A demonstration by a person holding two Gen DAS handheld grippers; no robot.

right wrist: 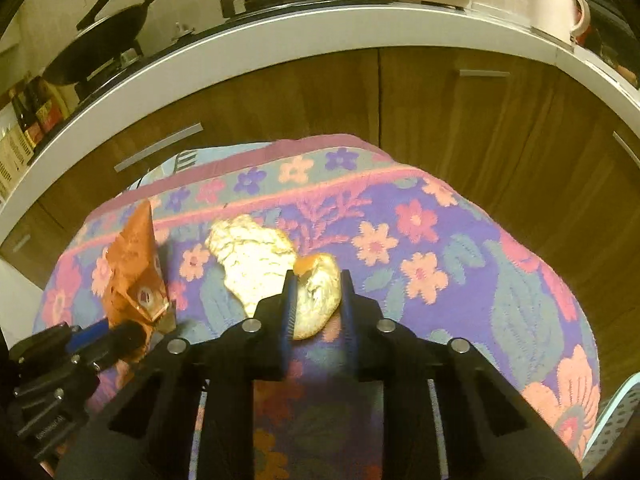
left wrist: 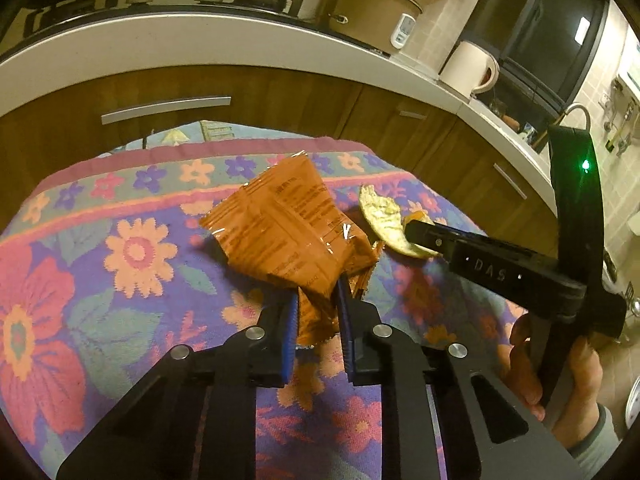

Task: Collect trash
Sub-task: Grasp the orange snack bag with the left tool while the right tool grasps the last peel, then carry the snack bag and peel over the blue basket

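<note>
A crumpled orange snack wrapper (left wrist: 288,228) rises off the flowered cloth (left wrist: 120,248), and my left gripper (left wrist: 319,304) is shut on its lower end between the blue pads. To its right lies a piece of citrus peel (left wrist: 380,216), pale inner side up. My right gripper (left wrist: 412,232) reaches it from the right. In the right wrist view the right gripper (right wrist: 318,284) is shut on the near lobe of the peel (right wrist: 320,300), while the far lobe spreads to the left. The wrapper (right wrist: 132,272) and the left gripper (right wrist: 120,336) show at lower left.
The cloth covers a small table in front of wooden cabinets (right wrist: 360,100) under a white counter (left wrist: 200,44). A pot (left wrist: 376,12), a white kettle (left wrist: 472,68) and a frying pan (right wrist: 100,52) stand on the counter. A hand (left wrist: 560,380) holds the right gripper's handle.
</note>
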